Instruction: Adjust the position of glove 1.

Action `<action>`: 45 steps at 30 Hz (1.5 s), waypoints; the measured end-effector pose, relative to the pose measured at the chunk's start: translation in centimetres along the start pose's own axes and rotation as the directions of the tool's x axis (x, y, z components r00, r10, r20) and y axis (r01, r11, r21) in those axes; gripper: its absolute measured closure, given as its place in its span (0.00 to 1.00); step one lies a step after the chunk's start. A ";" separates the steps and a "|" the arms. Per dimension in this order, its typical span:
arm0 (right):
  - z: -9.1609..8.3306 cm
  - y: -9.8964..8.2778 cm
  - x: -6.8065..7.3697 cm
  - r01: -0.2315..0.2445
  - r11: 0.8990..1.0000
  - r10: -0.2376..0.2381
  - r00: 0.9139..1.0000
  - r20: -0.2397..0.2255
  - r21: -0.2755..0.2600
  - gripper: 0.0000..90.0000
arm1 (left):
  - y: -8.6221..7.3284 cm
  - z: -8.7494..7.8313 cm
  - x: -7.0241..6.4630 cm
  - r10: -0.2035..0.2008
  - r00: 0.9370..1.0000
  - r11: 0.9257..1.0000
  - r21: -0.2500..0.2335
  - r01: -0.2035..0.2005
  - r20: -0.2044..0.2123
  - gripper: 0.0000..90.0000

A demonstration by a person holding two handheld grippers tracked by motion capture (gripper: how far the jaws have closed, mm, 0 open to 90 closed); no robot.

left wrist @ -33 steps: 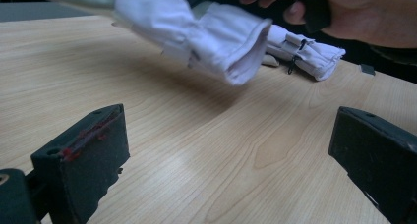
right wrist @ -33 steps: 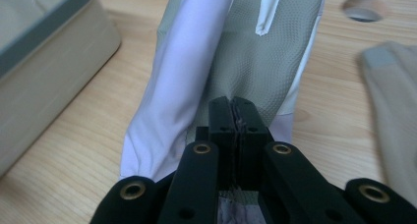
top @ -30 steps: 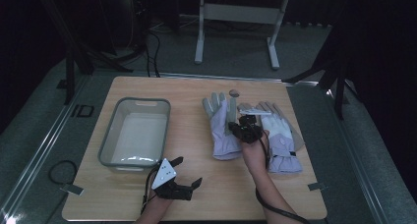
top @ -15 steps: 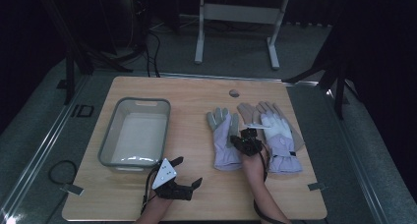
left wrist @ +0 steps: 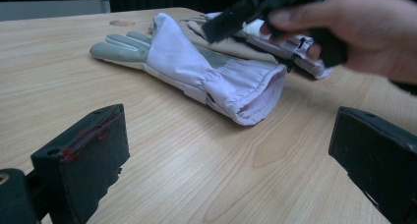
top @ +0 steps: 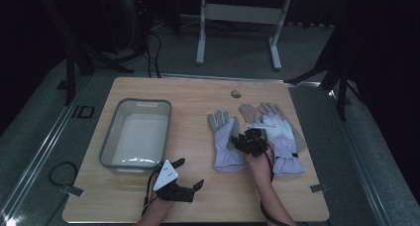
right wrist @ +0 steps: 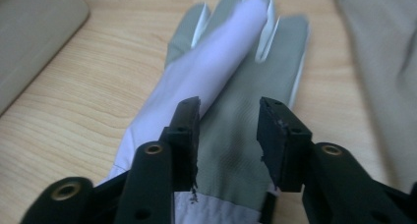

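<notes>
Two lavender-and-grey gloves lie side by side on the wooden table [top: 198, 107]. The left glove [top: 225, 141] lies fingers away from the person, with a lavender fold over its grey palm [right wrist: 236, 135]. My right gripper [top: 249, 139] hovers low over that glove's right edge. Its jaws [right wrist: 228, 106] have just been opening and stand apart above the fabric, not pressing it. The second glove [top: 280, 137] lies just right of it. My left gripper [top: 185, 186] rests near the front edge, open [left wrist: 226, 135], with bare table between its jaws.
A grey plastic tub [top: 110, 137] stands on the left half of the table, with nothing visible inside. A round hole [top: 236, 93] marks the table's far side. The hand [left wrist: 364, 32] with the right gripper is above the glove cuff [left wrist: 255, 96].
The left glove has come nearer the person and now lies flat. The right gripper has sunk a little and its jaws have parted. The left gripper has not moved.
</notes>
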State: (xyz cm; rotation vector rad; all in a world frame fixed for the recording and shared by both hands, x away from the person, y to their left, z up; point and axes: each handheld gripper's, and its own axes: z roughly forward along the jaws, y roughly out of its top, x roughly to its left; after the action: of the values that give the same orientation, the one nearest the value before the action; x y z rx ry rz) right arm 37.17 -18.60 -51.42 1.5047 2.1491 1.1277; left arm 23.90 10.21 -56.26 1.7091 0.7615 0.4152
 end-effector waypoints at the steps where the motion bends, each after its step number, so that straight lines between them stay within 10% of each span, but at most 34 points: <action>1: -0.5 0.3 -0.1 0.009 1.000 -0.009 1.000 -0.001 -0.007 0.66 | 0.0 0.0 0.0 0.000 1.000 1.000 0.000 0.000 -0.001 0.02; 21: -6.7 2.2 -5.7 0.140 0.990 -0.138 0.988 0.069 -0.015 0.56 | 0.0 0.0 0.0 -0.006 1.000 1.000 0.000 0.006 -0.001 0.02; 33: -9.6 1.0 -10.7 0.115 0.993 -0.115 0.989 0.088 0.005 0.57 | 0.0 0.0 0.1 -0.009 1.000 1.000 0.000 0.009 -0.002 0.02; 45: -7.7 -1.2 -14.0 0.079 0.989 -0.091 0.991 0.099 0.125 0.56 | 0.0 0.0 0.1 -0.011 1.000 1.000 0.000 0.011 -0.004 0.02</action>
State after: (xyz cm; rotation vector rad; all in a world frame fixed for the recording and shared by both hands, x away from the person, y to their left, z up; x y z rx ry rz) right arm 37.42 -34.57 -50.06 1.4712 2.2219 0.8850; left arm 23.96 10.26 -56.28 1.7032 0.7738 0.4111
